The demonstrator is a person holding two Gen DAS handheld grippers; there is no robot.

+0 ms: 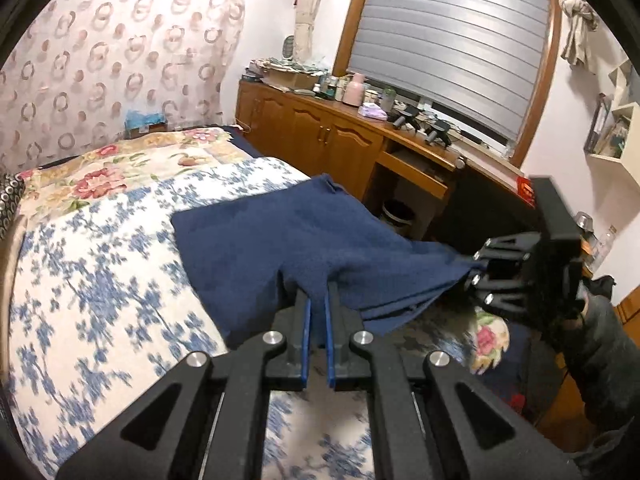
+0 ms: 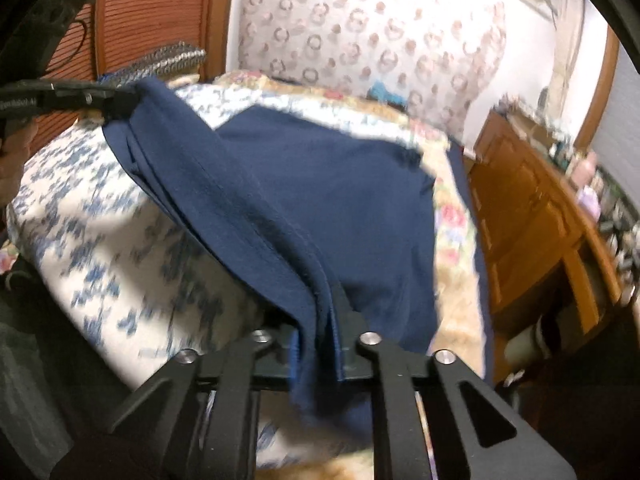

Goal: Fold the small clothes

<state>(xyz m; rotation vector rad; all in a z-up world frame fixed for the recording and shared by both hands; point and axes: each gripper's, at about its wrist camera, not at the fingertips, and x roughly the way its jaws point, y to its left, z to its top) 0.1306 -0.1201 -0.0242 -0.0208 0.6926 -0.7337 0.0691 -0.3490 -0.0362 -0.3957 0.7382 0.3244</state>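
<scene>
Navy garment (image 1: 280,240) lies spread over the bed's (image 1: 100,280) near right corner, its front hem lifted off the floral bedspread. Left gripper (image 1: 316,304) is clenched on one hem corner, and right gripper (image 1: 478,272) pinches the other at the bed's right edge. Bedspread to the left lies bare. Beside the bed, a wastebasket (image 1: 396,216) sits under the wooden desk (image 1: 416,168); its contents cannot be made out.

- Left hand-held gripper (image 1: 316,300) pinches a fold of the navy garment (image 1: 280,236).
- Right hand-held gripper (image 1: 474,270) grips its other edge.
- Garment partly lies on the floral bed (image 1: 100,264).
</scene>
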